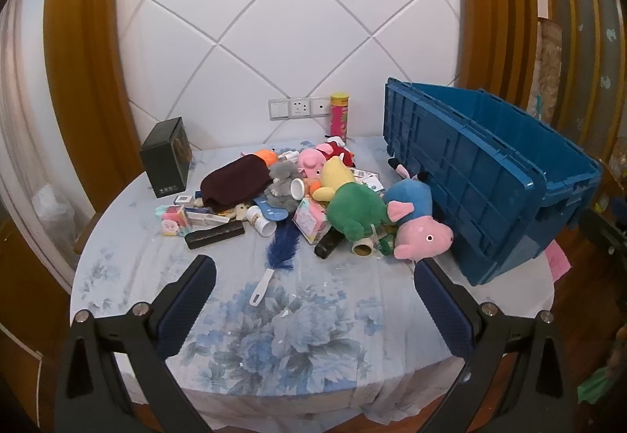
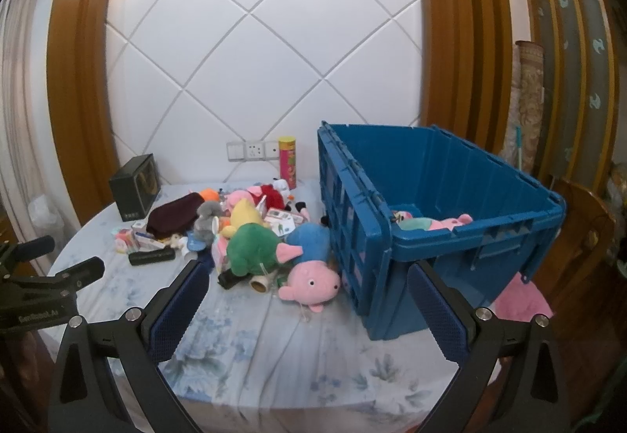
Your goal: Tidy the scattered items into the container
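Both of my grippers hang over the near edge of the worktop, nothing in either. Left gripper spread wide, jaws empty; right gripper equally wide, jaws empty too. The toy pile sits mid-worktop, with the pink pig plush lying just beside the blue crate wall. The crate is on the right side, open at the top, a pink plush already lying inside.

Black tool, blue textured pads, silver screws
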Demonstrator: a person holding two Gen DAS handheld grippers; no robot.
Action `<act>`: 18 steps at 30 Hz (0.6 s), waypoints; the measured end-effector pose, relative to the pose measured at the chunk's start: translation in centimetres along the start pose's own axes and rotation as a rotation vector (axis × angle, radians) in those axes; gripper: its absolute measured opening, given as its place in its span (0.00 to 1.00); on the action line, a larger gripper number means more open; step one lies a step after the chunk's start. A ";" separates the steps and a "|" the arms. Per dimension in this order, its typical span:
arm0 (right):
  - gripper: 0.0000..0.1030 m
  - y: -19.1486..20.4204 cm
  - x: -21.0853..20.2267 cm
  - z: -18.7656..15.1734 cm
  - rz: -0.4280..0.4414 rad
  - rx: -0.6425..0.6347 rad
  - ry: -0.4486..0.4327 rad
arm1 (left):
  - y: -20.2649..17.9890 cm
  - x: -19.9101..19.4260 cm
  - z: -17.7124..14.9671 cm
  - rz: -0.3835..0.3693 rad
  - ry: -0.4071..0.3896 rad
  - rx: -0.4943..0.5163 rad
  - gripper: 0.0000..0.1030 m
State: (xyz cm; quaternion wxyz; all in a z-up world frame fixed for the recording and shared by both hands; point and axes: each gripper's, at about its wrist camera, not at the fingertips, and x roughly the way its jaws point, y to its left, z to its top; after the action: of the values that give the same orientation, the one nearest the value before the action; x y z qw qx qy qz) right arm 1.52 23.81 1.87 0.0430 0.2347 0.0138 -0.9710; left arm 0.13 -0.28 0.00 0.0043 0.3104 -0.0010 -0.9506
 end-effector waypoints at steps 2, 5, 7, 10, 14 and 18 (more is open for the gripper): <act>1.00 0.2 0.0 0.0 0.003 0.002 0.012 | 0.4 -0.1 -0.1 0.009 -0.002 0.004 1.00; 1.00 0.3 0.0 0.1 0.006 0.001 0.016 | -0.5 0.0 -0.2 0.024 -0.003 0.017 1.00; 1.00 0.0 -0.1 0.1 0.008 0.000 0.015 | -1.6 0.0 -0.1 0.034 -0.004 0.023 1.00; 1.00 -0.3 -0.1 0.0 0.009 -0.001 0.015 | -2.8 0.3 0.1 0.045 -0.003 0.028 1.00; 1.00 0.1 -0.1 0.1 0.003 -0.004 0.012 | -2.3 -0.1 0.1 0.037 -0.008 0.016 1.00; 1.00 0.1 -0.1 0.0 0.002 -0.004 0.012 | -2.1 -0.1 -0.1 0.037 -0.011 0.012 1.00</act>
State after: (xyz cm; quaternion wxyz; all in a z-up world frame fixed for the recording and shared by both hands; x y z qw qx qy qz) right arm 1.59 23.75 1.96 0.0445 0.2407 0.0160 -0.9695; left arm 0.19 1.78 -0.04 0.0200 0.3050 -0.0125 -0.9520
